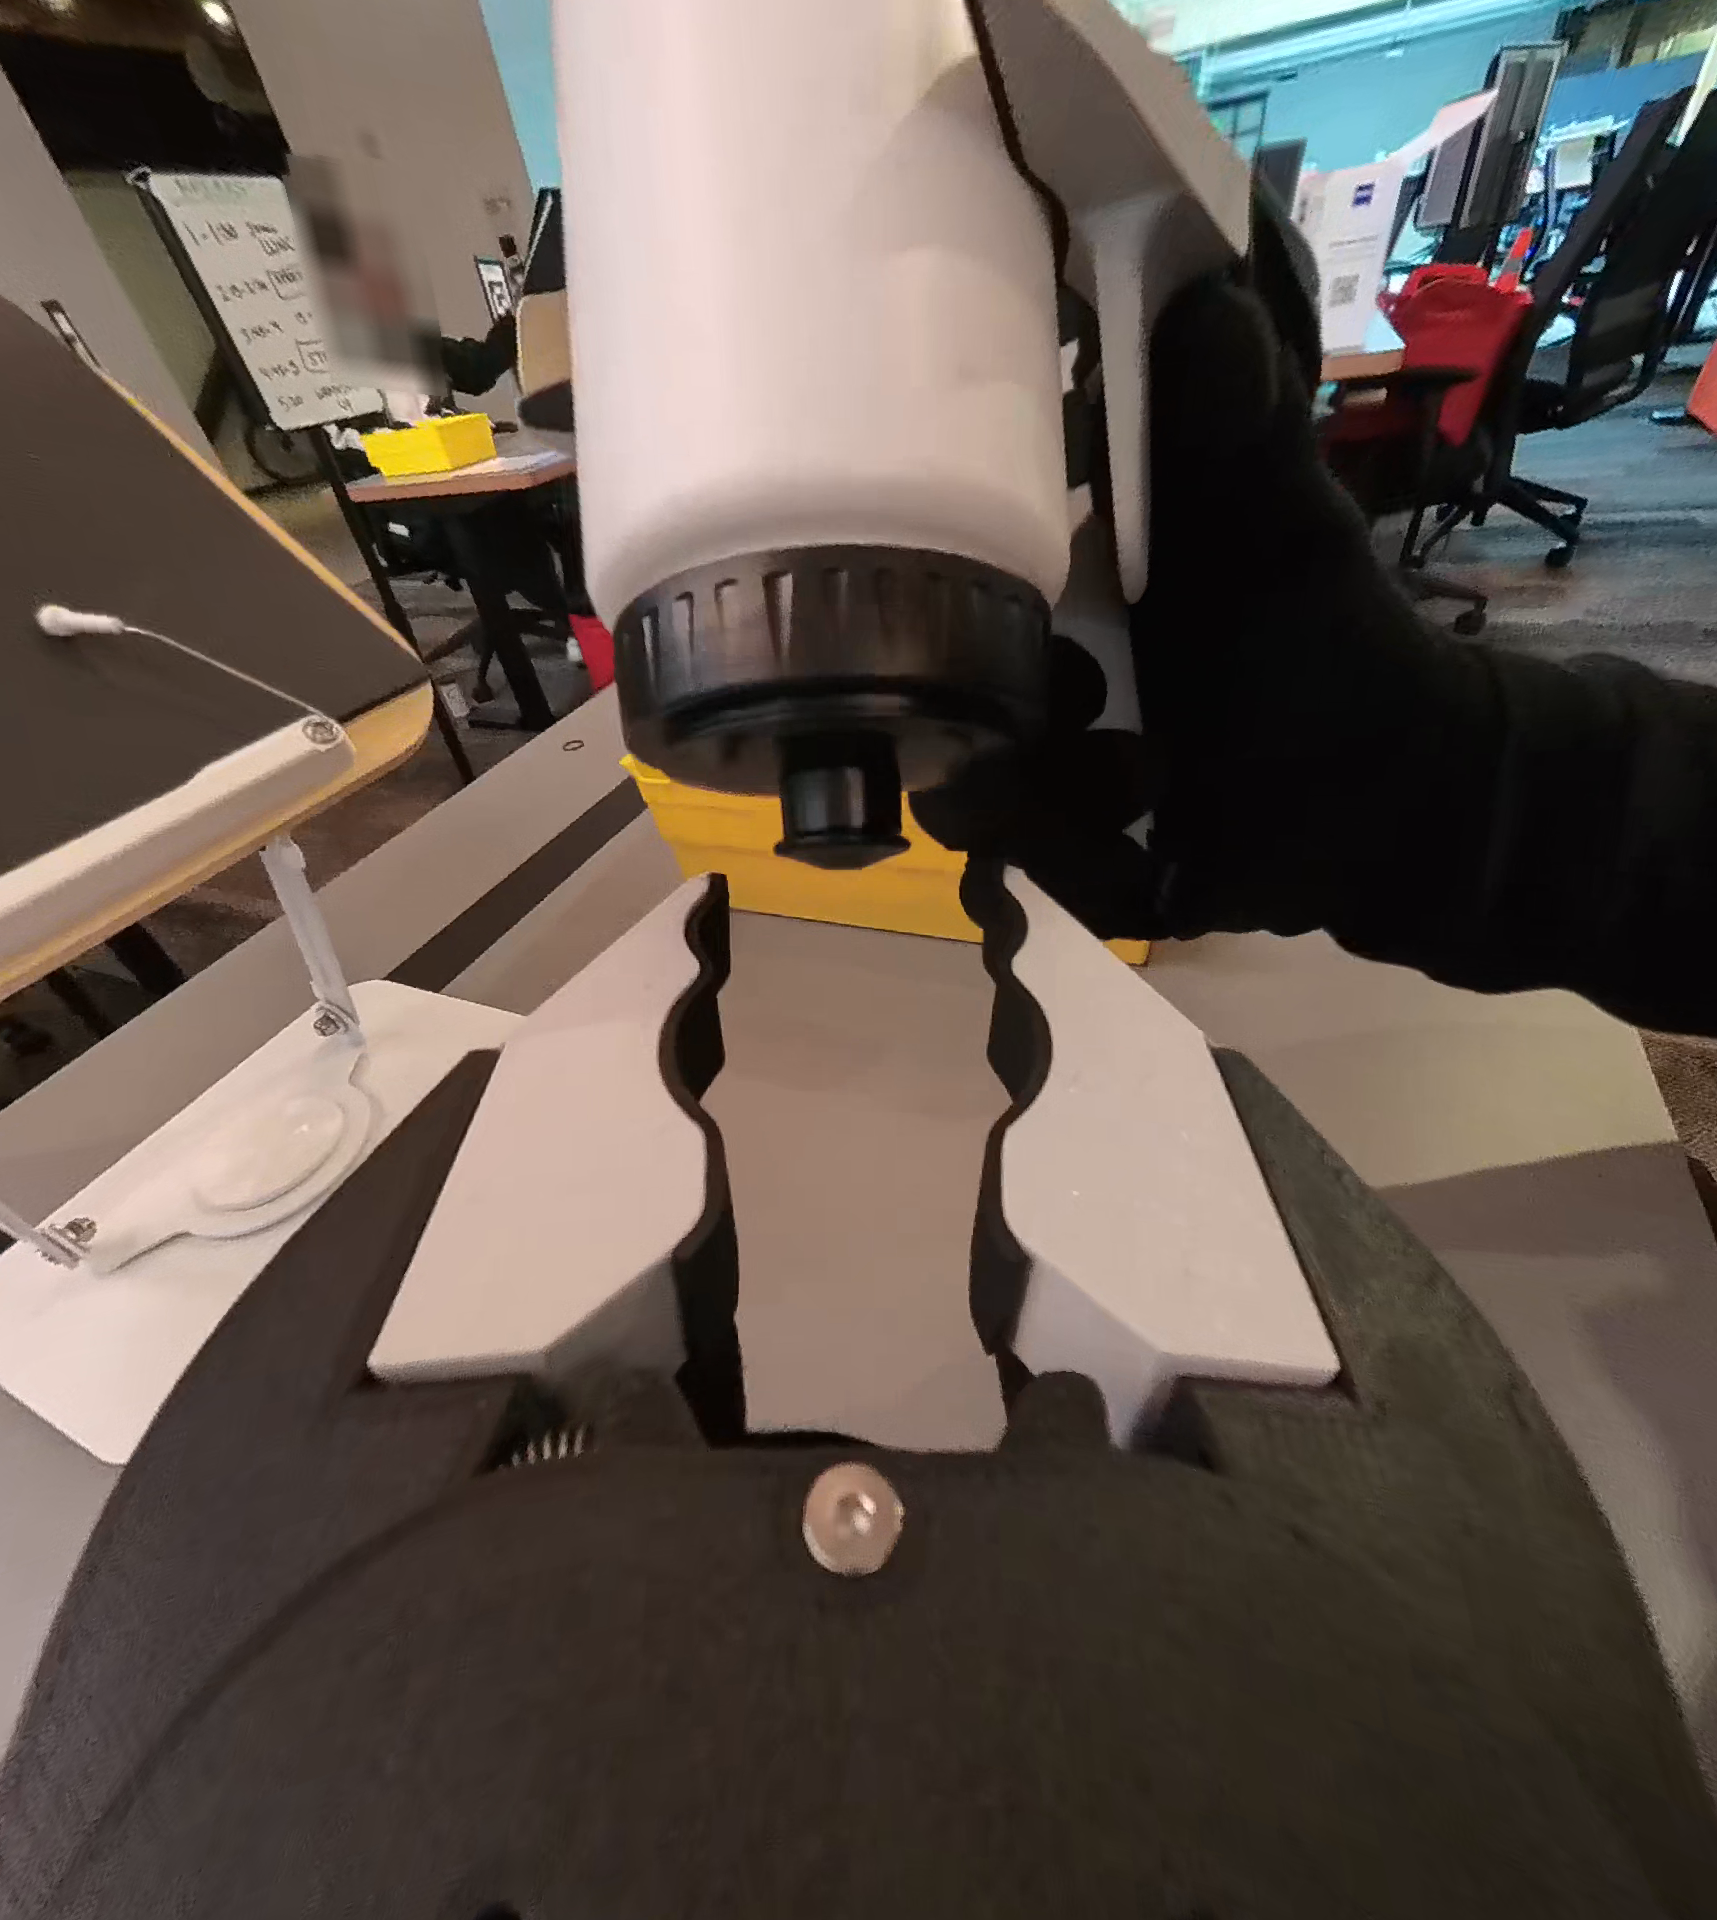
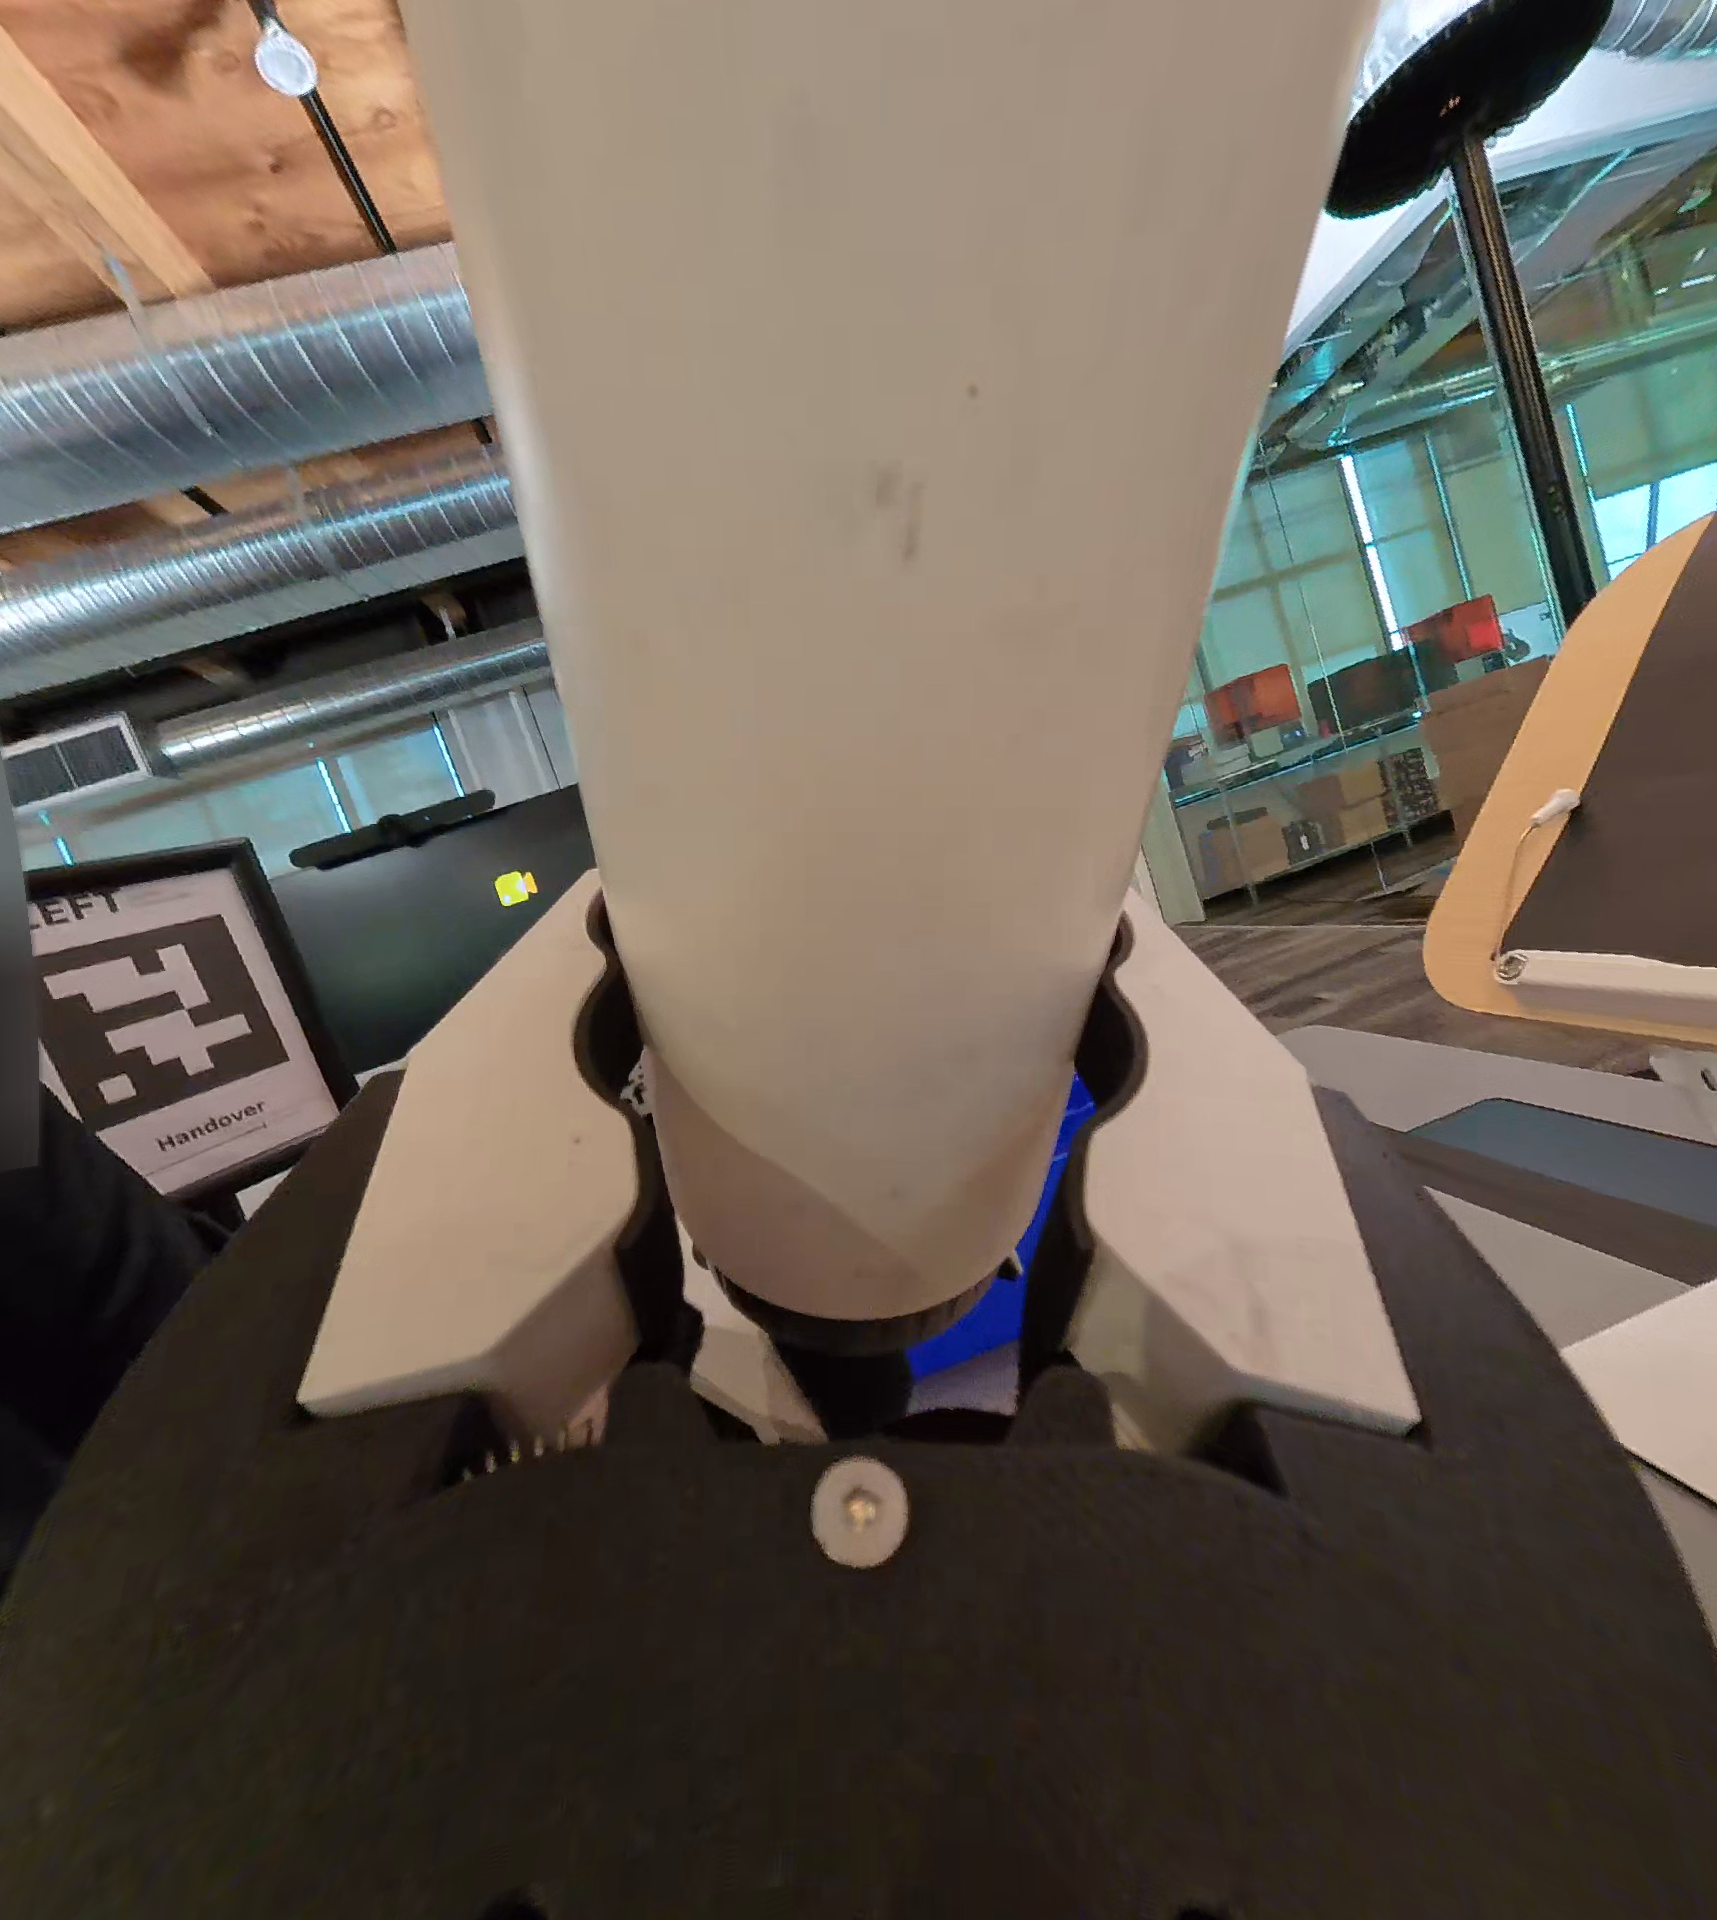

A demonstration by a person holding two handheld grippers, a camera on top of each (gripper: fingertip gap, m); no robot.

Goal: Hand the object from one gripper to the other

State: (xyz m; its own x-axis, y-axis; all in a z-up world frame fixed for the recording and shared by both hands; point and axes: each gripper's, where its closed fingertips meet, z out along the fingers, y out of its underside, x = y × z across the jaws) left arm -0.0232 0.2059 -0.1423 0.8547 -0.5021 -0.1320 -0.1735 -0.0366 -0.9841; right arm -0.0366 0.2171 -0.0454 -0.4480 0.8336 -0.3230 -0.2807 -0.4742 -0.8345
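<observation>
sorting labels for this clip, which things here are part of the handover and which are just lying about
In the job:
bottle, white, black cap, cap end down
right gripper, shut on the bottle
left gripper, open, just under the cap

Lying about:
yellow bin
tilted board
marker sign
whiteboard
office chairs

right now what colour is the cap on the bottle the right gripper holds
Black, with a ribbed rim, on the white bottle; the cap shows best in the left wrist view.
</observation>
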